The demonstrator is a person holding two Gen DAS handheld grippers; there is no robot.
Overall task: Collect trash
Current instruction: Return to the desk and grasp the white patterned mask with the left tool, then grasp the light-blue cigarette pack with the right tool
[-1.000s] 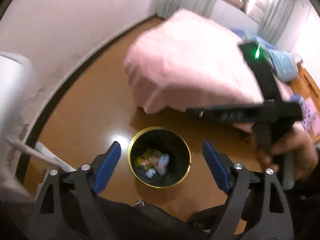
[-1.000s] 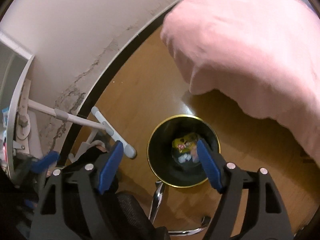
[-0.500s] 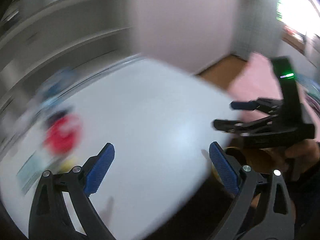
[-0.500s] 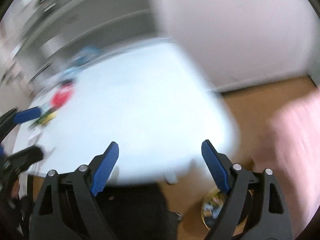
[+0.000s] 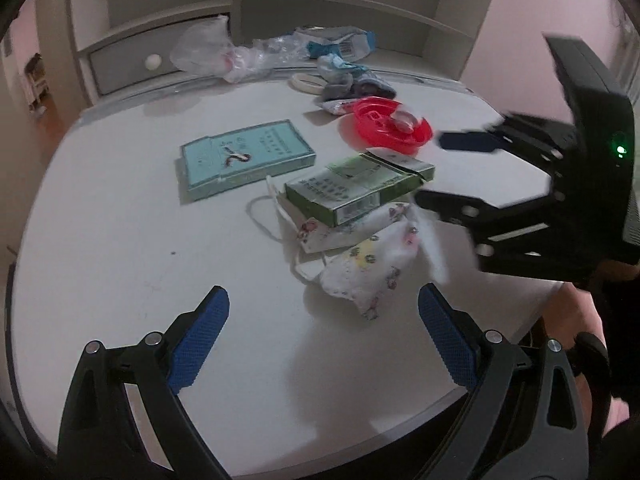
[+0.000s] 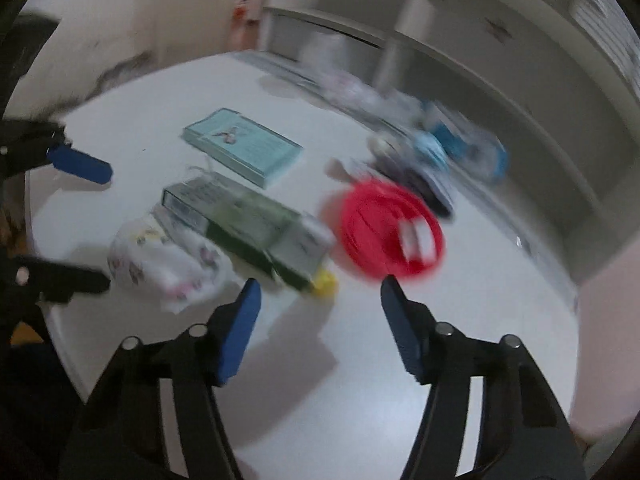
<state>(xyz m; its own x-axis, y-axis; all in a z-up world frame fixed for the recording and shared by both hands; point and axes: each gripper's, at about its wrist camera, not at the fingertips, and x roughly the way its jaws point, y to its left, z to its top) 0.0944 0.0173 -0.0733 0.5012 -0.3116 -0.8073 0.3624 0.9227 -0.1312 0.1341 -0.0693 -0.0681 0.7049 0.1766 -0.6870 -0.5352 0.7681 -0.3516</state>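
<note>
Trash lies on a white table (image 5: 120, 264): patterned face masks (image 5: 360, 260) (image 6: 168, 264) under a green carton (image 5: 360, 186) (image 6: 248, 224), a red plastic lid (image 5: 388, 128) (image 6: 392, 232), and a small yellow scrap (image 6: 325, 281). My left gripper (image 5: 322, 304) (image 6: 105, 226) hovers open just short of the masks, nothing between its fingers. My right gripper (image 6: 320, 286) (image 5: 434, 170) hangs over the table's near edge in front of the carton and lid. Its jaws are closing with nothing between them.
A teal box (image 5: 244, 160) (image 6: 244, 144) lies beyond the carton. Clear plastic bags (image 5: 224, 52), a tape roll (image 5: 308, 80) and bunched grey and blue cloth (image 5: 352, 80) crowd the table's back. A shelf unit with a drawer (image 5: 152, 62) stands behind.
Both grippers have swung up from over the black bin on the floor to above the table. The right gripper's jaws stand narrower than before.
</note>
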